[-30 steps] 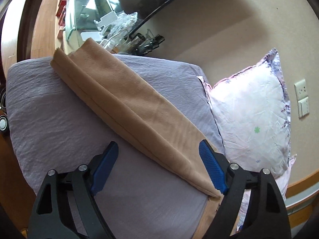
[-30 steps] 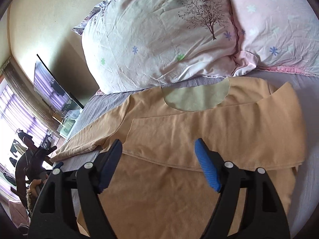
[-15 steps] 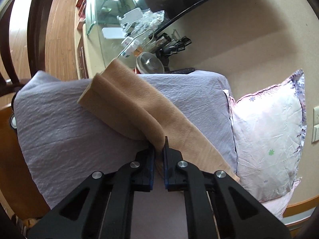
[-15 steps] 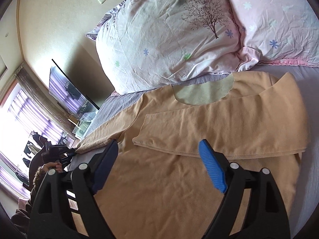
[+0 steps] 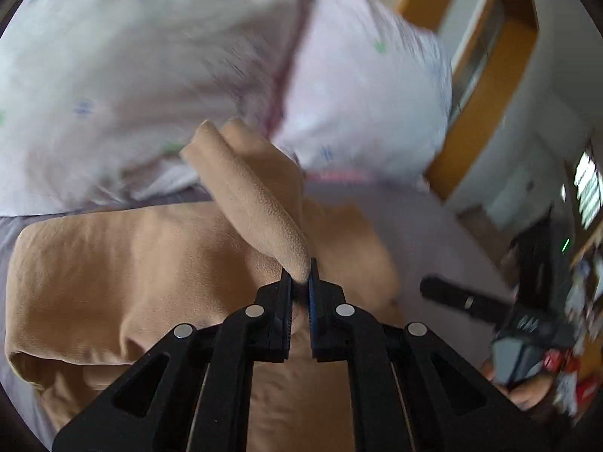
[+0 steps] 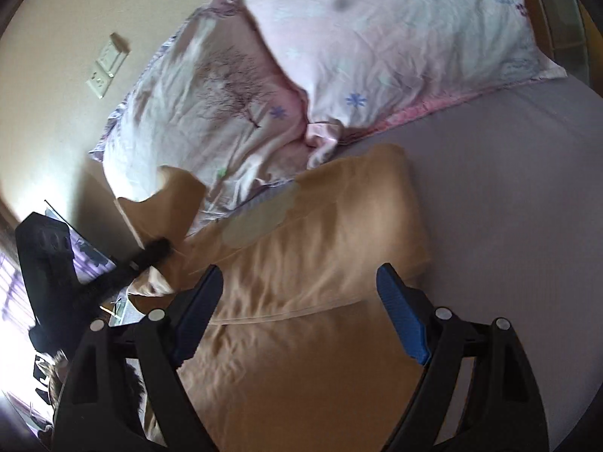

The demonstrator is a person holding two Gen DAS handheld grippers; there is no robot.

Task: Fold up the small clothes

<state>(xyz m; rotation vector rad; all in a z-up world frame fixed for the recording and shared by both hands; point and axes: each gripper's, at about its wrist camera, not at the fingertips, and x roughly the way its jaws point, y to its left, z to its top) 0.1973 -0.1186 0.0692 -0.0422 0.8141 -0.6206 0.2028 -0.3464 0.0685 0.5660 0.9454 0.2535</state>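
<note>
A tan long-sleeved shirt (image 6: 320, 263) lies on the grey bed sheet (image 6: 508, 196), one sleeve folded across its chest. My left gripper (image 5: 299, 282) is shut on the other tan sleeve (image 5: 260, 203) and holds it lifted above the shirt body (image 5: 113, 263). In the right wrist view the left gripper (image 6: 154, 252) shows at the left with the sleeve (image 6: 166, 203) hanging up from it. My right gripper (image 6: 297, 297) is open and empty, low over the shirt's middle.
Two pale floral pillows (image 6: 377, 37) lie at the head of the bed, just beyond the shirt's collar; they also show in the left wrist view (image 5: 188, 56). A wooden headboard frame (image 5: 486, 86) stands at the right. My right gripper's handle (image 5: 527, 320) shows at the right.
My left gripper closed on the tan sleeve out on the sheet, then lifted and swung it over the shirt body towards the pillows. My right gripper stayed open above the shirt.
</note>
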